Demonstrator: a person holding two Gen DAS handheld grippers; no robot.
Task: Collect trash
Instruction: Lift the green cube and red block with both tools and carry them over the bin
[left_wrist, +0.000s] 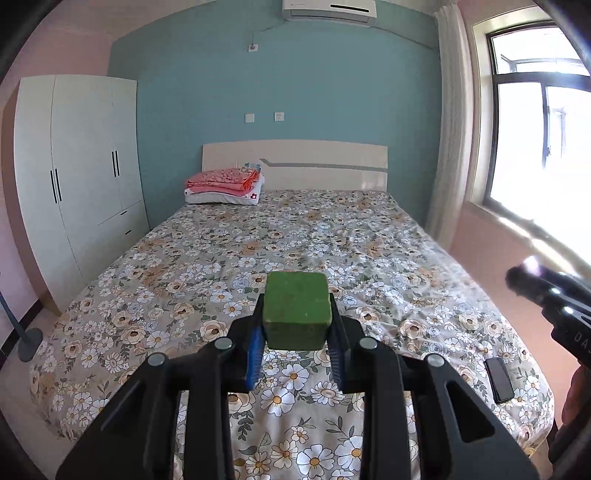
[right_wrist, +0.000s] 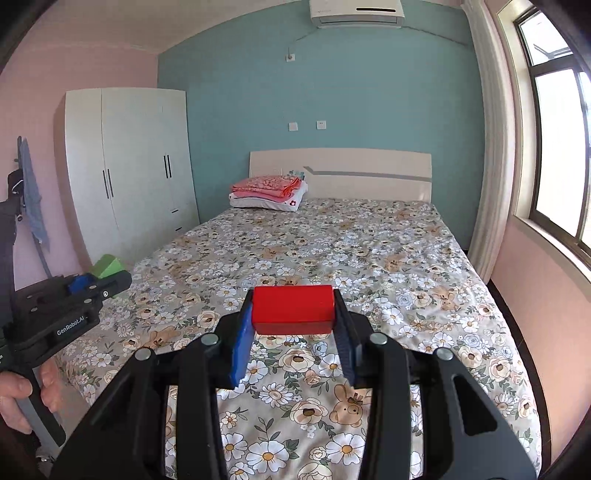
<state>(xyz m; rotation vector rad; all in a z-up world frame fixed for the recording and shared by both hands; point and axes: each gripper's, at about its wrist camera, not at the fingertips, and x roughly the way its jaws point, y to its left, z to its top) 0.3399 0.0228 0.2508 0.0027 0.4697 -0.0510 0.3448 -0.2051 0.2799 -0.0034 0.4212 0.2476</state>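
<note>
The left gripper (left_wrist: 297, 325) clamps one green block (left_wrist: 296, 311) between its blue pads, held above the foot of the bed (left_wrist: 303, 236). The right gripper (right_wrist: 293, 317) clamps one red block (right_wrist: 293, 308), its long axis lying crosswise, from pad to pad. Farther out lie one black phone (left_wrist: 499, 379) on the floral bedspread, one stack of folded bedding (left_wrist: 225, 186) by the headboard, one white wardrobe (left_wrist: 79, 173).

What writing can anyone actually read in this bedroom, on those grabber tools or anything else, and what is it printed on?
"GenRobot.AI": white lettering on the side of the left gripper, seen from the right wrist camera.
"DA": cut-off letters on the right gripper's body, the rest out of frame.
Air conditioner: a small logo, too blurred to read.
Nothing readable on the green block, red block or phone.
</note>
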